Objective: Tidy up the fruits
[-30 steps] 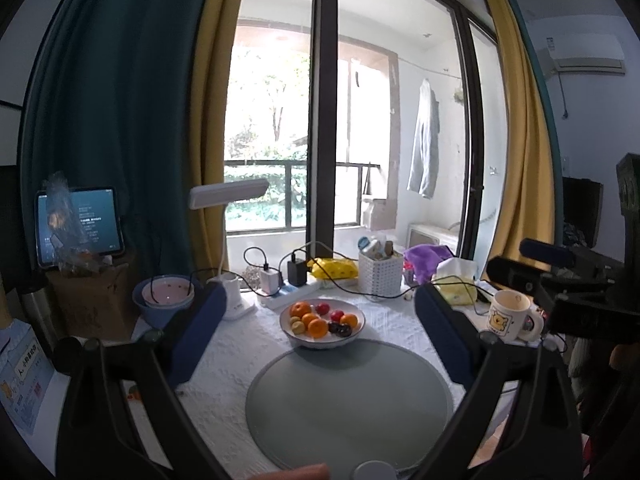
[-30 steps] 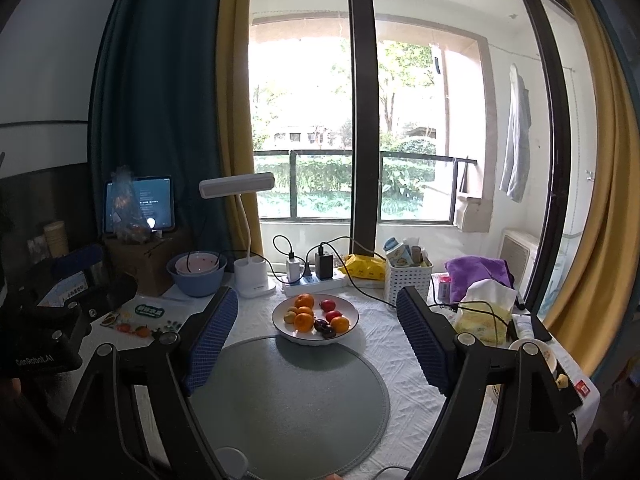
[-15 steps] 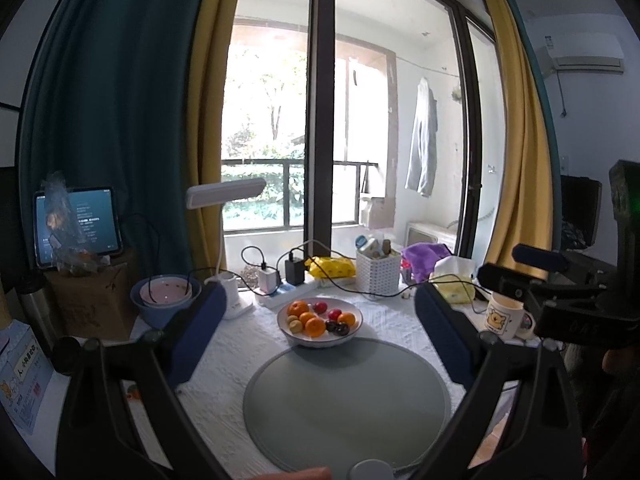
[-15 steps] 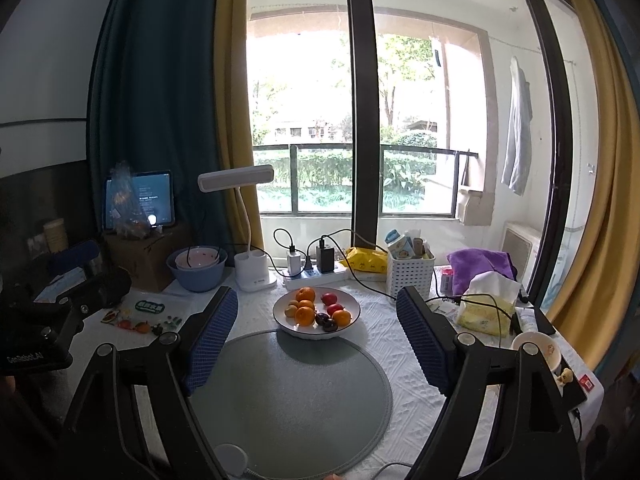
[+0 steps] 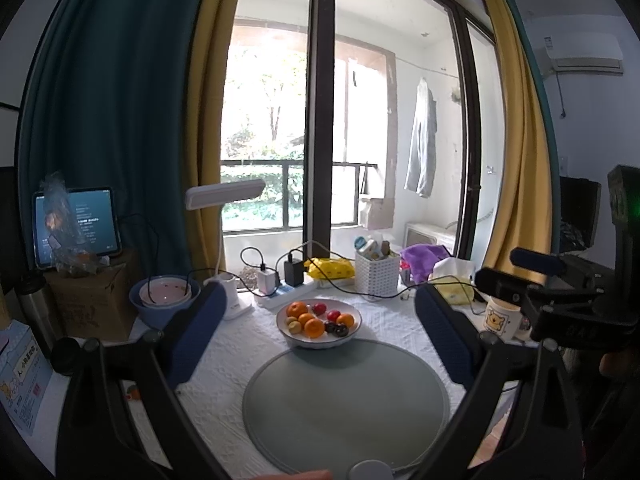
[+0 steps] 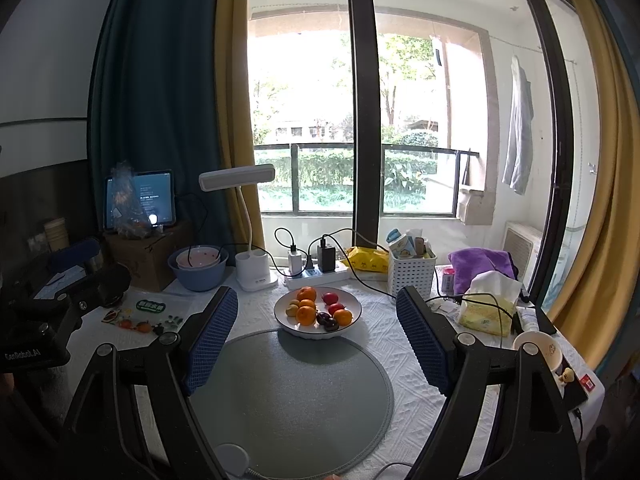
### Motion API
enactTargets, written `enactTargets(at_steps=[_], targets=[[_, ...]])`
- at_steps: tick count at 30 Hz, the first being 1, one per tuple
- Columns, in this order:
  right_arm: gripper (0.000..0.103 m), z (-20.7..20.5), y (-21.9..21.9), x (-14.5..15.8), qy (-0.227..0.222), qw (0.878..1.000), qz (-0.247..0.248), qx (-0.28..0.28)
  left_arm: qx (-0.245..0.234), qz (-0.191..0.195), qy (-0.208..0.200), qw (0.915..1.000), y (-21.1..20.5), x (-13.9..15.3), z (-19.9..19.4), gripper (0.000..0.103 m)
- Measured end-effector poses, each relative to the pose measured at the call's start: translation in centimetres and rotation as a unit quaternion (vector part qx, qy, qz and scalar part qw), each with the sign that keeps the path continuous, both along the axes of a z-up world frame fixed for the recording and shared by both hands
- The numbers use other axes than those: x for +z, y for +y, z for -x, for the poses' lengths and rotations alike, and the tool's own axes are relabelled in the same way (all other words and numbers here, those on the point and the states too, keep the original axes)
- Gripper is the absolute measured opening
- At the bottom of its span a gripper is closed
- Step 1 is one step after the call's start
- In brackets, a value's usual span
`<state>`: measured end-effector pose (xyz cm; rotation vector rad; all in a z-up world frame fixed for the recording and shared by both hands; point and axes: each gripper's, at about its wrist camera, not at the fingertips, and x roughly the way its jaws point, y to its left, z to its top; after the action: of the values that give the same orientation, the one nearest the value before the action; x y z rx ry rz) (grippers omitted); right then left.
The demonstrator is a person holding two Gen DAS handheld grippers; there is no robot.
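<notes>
Fruit bowl [image 6: 317, 312] seen on white tablecloth [image 6: 384, 344], touching far edge of round grey mat [image 6: 288, 396]. Counted in bowl: four oranges, two red fruits, two dark plums, one small yellow fruit. Behind bowl: power strip [image 6: 316, 274], desk lamp [image 6: 250, 240], white basket [image 6: 412, 276]. Left of bowl: blue bowl [image 6: 199, 270]. Right of bowl: tissue box [image 6: 486, 312], mug [image 6: 540, 350]. Mat bare in front of bowl. Left gripper [image 5: 320, 328] spread, nothing held. Right gripper [image 6: 316, 340] spread, nothing held.
</notes>
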<state>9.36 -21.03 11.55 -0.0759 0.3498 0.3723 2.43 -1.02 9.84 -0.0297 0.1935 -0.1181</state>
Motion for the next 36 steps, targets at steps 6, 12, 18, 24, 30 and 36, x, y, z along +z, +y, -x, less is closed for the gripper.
enactTargets(at_steps=[6,12,18,24,30,36], targets=[[0.084,-0.02,0.0,0.0,0.0,1.0,0.001,0.0,-0.003,-0.003,0.0,1.0,-0.04,0.02,-0.05,0.096],[0.084,0.09,0.13,-0.18,0.0,1.0,0.001,0.002,-0.004,-0.003,0.0,1.0,0.01,0.05,-0.04,0.096],[0.084,0.12,0.16,-0.21,0.001,1.0,0.002,0.001,-0.005,-0.003,0.0,1.0,-0.03,0.06,-0.05,0.096],[0.084,0.16,0.21,-0.25,0.002,1.0,0.002,0.002,-0.005,-0.003,0.0,1.0,-0.07,0.05,-0.06,0.096],[0.084,0.11,0.24,-0.23,0.002,1.0,0.003,0.003,-0.006,-0.003,0.0,1.0,-0.11,0.05,-0.02,0.096],[0.084,0.1,0.24,-0.24,0.002,1.0,0.003,0.003,-0.007,-0.003,0.0,1.0,-0.25,0.06,0.08,0.096]])
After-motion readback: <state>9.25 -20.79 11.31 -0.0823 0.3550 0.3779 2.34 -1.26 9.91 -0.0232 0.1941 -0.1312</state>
